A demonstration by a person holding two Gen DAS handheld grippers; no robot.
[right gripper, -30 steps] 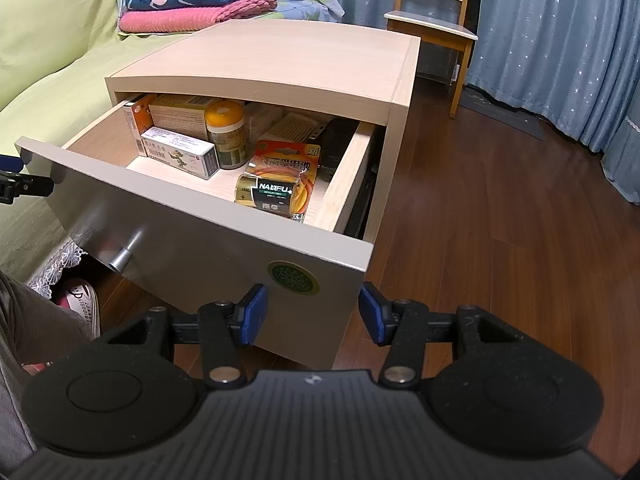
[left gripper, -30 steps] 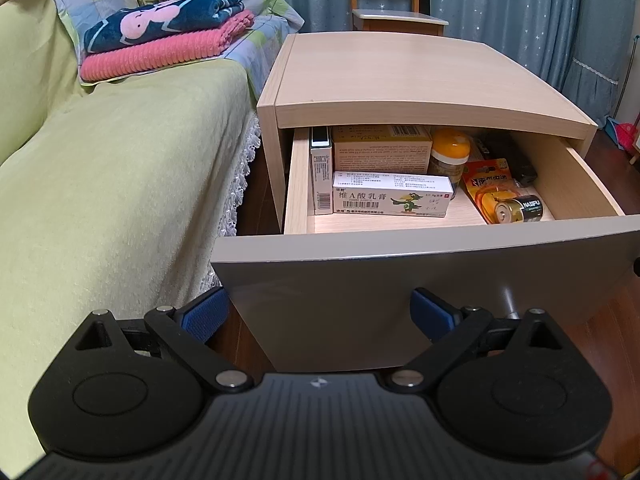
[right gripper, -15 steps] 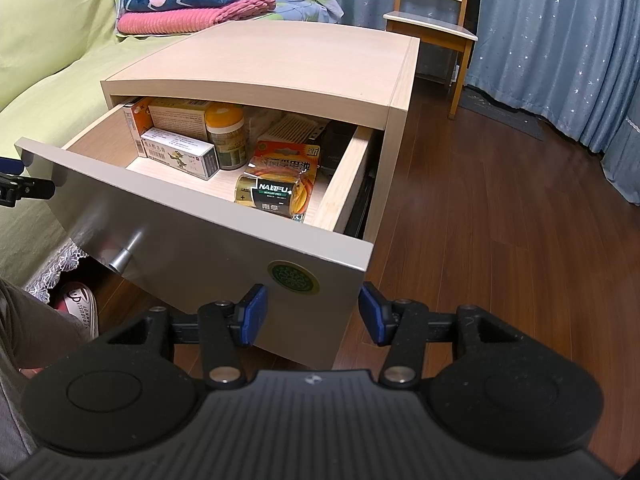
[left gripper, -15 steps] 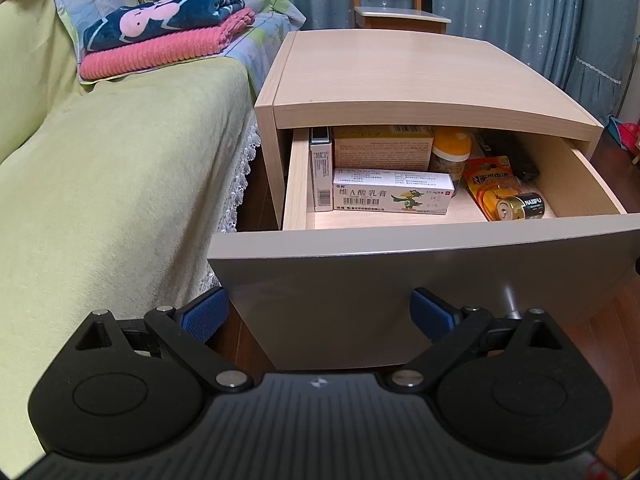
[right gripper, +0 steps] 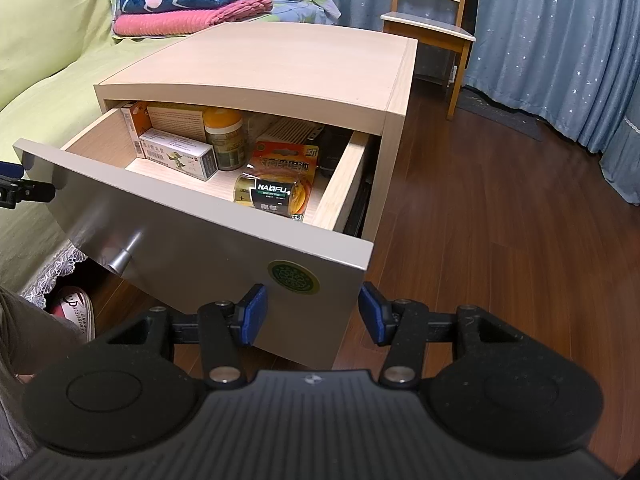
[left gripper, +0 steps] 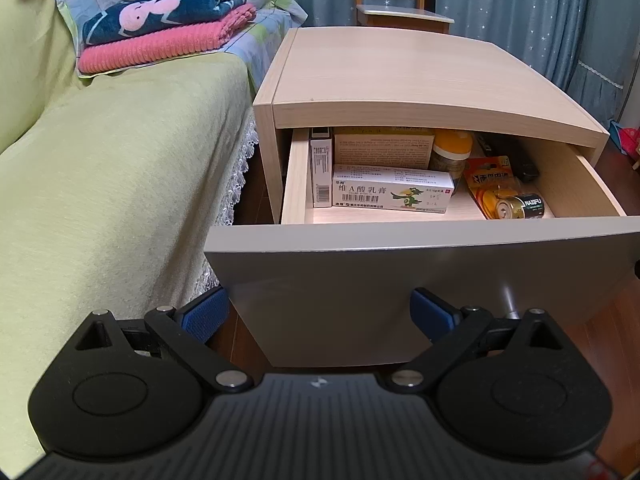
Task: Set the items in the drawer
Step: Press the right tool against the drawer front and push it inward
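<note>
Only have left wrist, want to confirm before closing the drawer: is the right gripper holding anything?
Observer: No. The right gripper is open and empty, just short of the drawer front, near its right corner.
Operator: What's at the back right? It's dark on my feed.
Observer: A white ribbed box lies behind the battery pack.
Operator: Anything on the floor there?
Observer: A pink-and-white slipper lies below the drawer front, beside the lace bed skirt.
</note>
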